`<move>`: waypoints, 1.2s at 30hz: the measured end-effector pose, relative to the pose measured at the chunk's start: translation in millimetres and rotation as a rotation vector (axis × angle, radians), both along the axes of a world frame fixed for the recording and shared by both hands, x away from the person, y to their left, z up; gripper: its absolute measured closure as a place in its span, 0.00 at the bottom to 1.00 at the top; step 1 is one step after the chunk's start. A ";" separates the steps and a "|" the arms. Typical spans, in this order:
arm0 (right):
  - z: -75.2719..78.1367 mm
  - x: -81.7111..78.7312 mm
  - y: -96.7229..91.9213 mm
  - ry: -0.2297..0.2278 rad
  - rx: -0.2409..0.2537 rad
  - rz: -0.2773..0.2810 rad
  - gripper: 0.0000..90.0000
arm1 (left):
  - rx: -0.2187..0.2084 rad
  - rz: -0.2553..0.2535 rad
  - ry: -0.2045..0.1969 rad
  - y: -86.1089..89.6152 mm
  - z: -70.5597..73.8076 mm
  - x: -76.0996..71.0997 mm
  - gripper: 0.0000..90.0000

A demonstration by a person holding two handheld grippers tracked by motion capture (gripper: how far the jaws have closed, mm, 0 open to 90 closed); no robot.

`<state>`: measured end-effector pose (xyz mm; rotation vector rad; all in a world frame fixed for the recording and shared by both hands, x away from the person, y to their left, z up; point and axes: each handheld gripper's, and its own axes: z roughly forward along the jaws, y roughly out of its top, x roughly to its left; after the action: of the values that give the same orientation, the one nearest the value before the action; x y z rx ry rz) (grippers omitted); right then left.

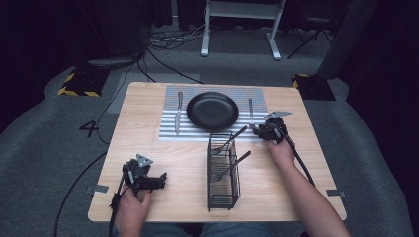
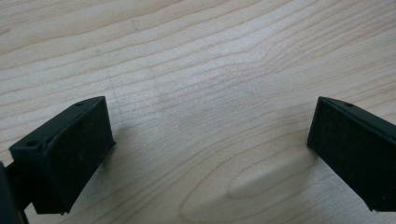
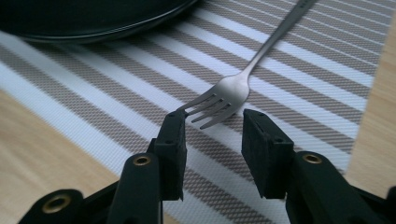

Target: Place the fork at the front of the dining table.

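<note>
Fork (image 3: 233, 93) lies on the striped placemat (image 3: 299, 84) right of the black plate (image 1: 212, 110), tines toward the right gripper (image 3: 212, 140), jaws part-spread, apparently just touching the tines, not pinching. Thin, stiff, slick steel; grip the neck crosswise. Left gripper (image 2: 210, 154) spread wide over bare table (image 2: 196, 70). No legible markings.

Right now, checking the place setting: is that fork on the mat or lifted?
On the mat: the fork lies flat on the striped placemat.
</note>
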<state>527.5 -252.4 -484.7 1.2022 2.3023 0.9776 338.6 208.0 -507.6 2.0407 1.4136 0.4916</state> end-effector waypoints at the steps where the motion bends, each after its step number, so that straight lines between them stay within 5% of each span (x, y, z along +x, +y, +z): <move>1: 0.4 1.8 -1.0 -0.001 -0.002 -0.011 0.67 | 0.000 0.000 0.000 0.0 0.0 0.0 0.00; 5: -1.6 4.5 -5.7 0.023 0.034 -0.031 0.65 | 0.000 0.000 0.000 0.0 0.0 0.0 0.00; 10: 0.6 0.3 -6.5 0.037 -0.001 -0.020 0.62 | 0.000 0.000 0.000 0.0 0.0 0.0 0.00; 16: 25.1 -16.9 -21.4 0.045 0.084 0.016 0.54 | 0.000 0.000 0.000 0.0 0.0 0.0 0.00; 21: 38.8 -37.0 -34.1 0.002 0.058 0.063 0.51 | 0.000 0.000 0.000 0.0 0.0 0.0 0.00; 27: 61.8 -80.7 -54.6 -0.036 0.069 0.136 0.46 | 0.001 -0.001 0.000 0.1 0.0 -0.1 0.00; 31: 63.8 -105.8 -63.7 -0.045 0.053 0.173 0.44 | 0.001 -0.001 0.000 0.1 0.0 -0.1 0.00; 36: 55.8 -127.3 -80.4 -0.004 0.074 0.188 0.42 | 0.001 -0.001 0.000 0.1 0.0 -0.1 0.00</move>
<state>400.2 -332.8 -429.0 1.0235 2.4291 1.1384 338.5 208.0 -507.6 2.0422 1.4132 0.4917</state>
